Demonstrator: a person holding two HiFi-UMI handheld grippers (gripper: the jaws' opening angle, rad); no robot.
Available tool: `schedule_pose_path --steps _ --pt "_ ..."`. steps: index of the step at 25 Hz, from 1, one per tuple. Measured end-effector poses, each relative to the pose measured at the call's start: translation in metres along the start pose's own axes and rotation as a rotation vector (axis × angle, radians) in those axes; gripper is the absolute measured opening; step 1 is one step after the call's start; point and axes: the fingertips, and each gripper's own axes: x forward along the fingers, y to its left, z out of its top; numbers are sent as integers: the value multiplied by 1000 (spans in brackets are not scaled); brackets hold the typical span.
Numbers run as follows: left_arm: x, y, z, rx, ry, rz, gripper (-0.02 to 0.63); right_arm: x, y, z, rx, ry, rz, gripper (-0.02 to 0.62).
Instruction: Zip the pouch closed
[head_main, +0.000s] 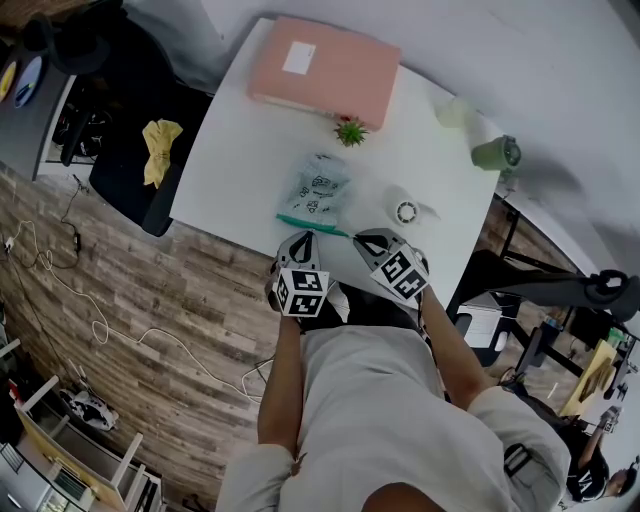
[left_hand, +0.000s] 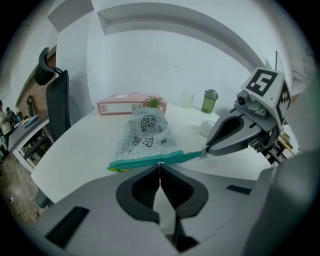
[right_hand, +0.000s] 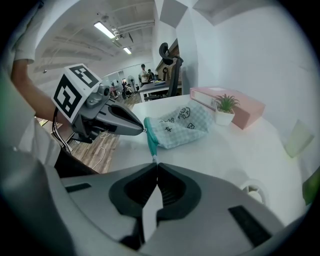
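Starting with the head view: the checked pouch (head_main: 318, 190) lies flat on the white counter (head_main: 240, 150), near its front edge, with its teal zip (head_main: 312, 225) facing the person. The left gripper (head_main: 304, 237) and right gripper (head_main: 356, 238) both meet that zip, close together. Behind stand a pink box (head_main: 325, 70), a potted plant (head_main: 350, 131), a tape roll (head_main: 406, 211), a clear cup (head_main: 452, 110) and a green bottle (head_main: 497, 153).

Left gripper view: the fingers are together, clamped on the zip partway along, apparently at the slider. A trace of yellow shows at the zip's far left end. I cannot tell whether that stretch is closed.

Right gripper view: the fingers are together, pinching the zip's tail end, and the run between the grippers looks straight.

Risks, as judged: if the tail slips from the right fingers, the pouch would drag along with the slider instead of closing. Slack fabric could jam the slider. A hard pull could draw the pouch off the front edge.

Containers: the pouch lies thin and its contents are unseen. The cup looks empty. The bottle is capped and its contents are unknown.
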Motion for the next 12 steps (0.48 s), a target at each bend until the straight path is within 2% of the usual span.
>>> schedule_pose_path --steps 12 --pt "-2 17 -2 -2 9 10 0 0 -3 -5 39 10 -23 3"
